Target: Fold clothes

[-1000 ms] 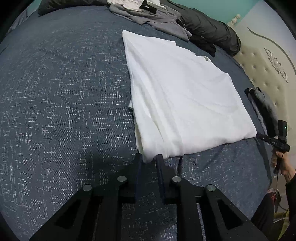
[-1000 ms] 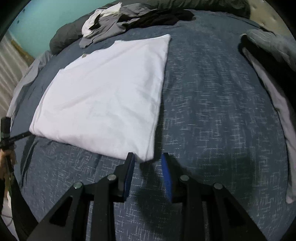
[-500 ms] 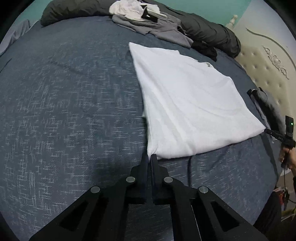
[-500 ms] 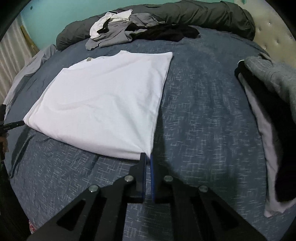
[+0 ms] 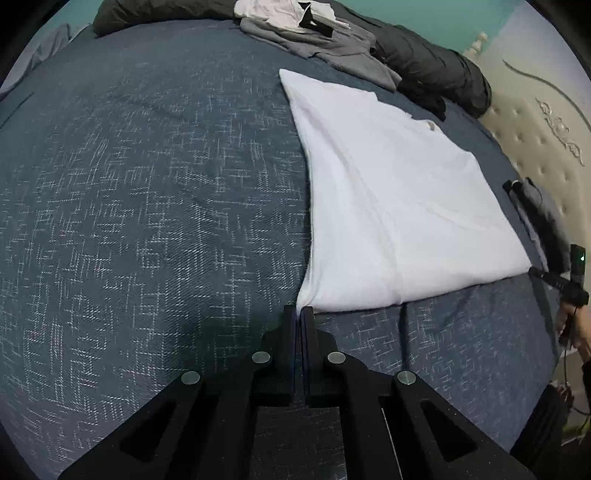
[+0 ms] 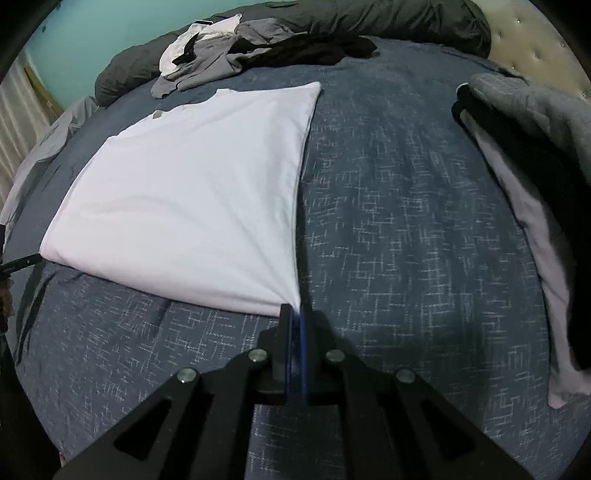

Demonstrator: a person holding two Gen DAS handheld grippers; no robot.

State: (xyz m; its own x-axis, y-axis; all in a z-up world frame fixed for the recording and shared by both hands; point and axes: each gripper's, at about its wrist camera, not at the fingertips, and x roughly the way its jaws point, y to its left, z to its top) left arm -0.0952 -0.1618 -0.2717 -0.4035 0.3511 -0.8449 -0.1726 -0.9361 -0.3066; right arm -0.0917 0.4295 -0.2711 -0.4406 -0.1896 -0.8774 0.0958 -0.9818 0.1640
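shirt: the white shirt (image 5: 399,192) lies flat on the dark blue bedspread (image 5: 147,203), already narrowed to a rectangle, collar end toward the clothes pile (image 5: 314,33).
left gripper: the left gripper (image 5: 299,314) is pinched on the shirt's near left corner.
right gripper: the right gripper (image 6: 295,314) is pinched on the shirt's near right corner.
step: we reckon it's the grab before a lengthwise fold.
next: we'd lift both corners together and carry them toward the collar end, keeping the hem taut.
change: a second ago both sets of jaws stood apart at the shirt's hem, now they're clamped on cloth.

Black angular tool (image 5: 299,312), silver screws, blue-edged pads (image 6: 302,332)
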